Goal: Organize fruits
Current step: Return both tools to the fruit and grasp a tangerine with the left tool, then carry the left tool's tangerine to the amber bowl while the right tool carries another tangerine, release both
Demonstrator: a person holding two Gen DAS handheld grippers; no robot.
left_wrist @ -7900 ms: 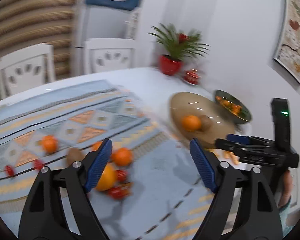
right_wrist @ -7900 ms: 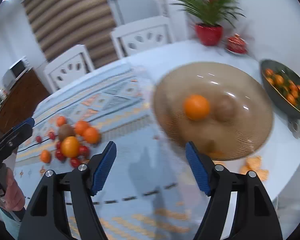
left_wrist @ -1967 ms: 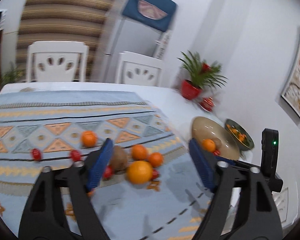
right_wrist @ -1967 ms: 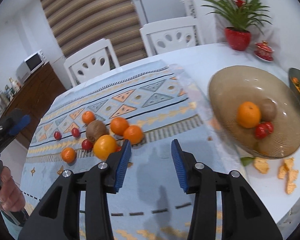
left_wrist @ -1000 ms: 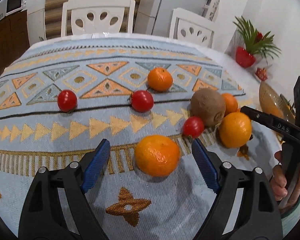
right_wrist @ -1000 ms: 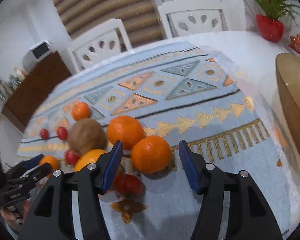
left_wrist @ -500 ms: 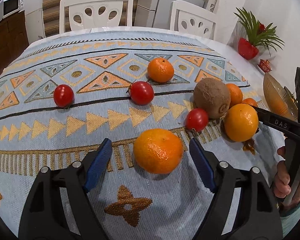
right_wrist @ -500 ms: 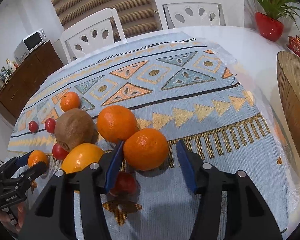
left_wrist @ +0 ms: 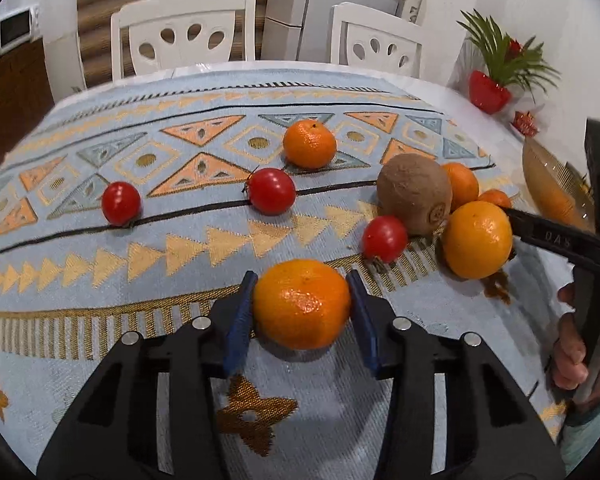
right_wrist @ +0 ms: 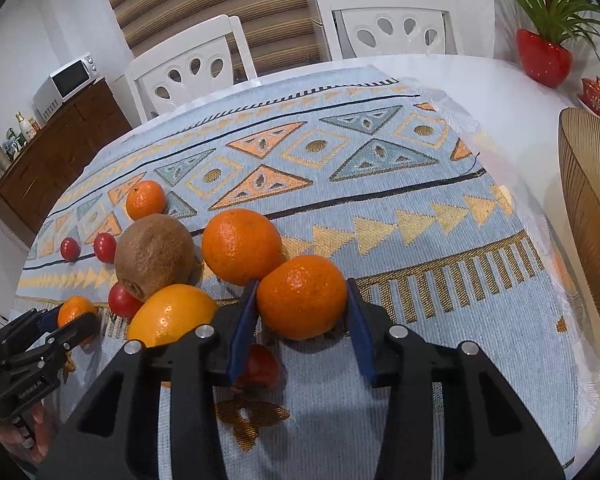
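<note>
My left gripper (left_wrist: 301,314) is shut on a tangerine (left_wrist: 302,304) that rests on the patterned cloth (left_wrist: 180,240); both blue pads touch its sides. My right gripper (right_wrist: 301,320) is shut on another tangerine (right_wrist: 302,296) at the right end of the fruit cluster. Beside that one lie an orange (right_wrist: 242,246), a kiwi (right_wrist: 154,256) and a large yellow-orange fruit (right_wrist: 172,314). A tomato (right_wrist: 262,364) sits partly hidden under the right gripper's left finger. The brown bowl (right_wrist: 592,200) stands at the far right.
Loose on the cloth are a small tangerine (left_wrist: 309,147) and three tomatoes (left_wrist: 121,203), (left_wrist: 271,191), (left_wrist: 385,238). Two white chairs (left_wrist: 180,36) stand behind the table. A red plant pot (right_wrist: 544,58) sits at the back right. A hand (left_wrist: 572,344) holds the right gripper's handle.
Both grippers have narrowed their jaws from open around their tangerines to touching them on both sides. The fruits have stayed in place on the cloth.
</note>
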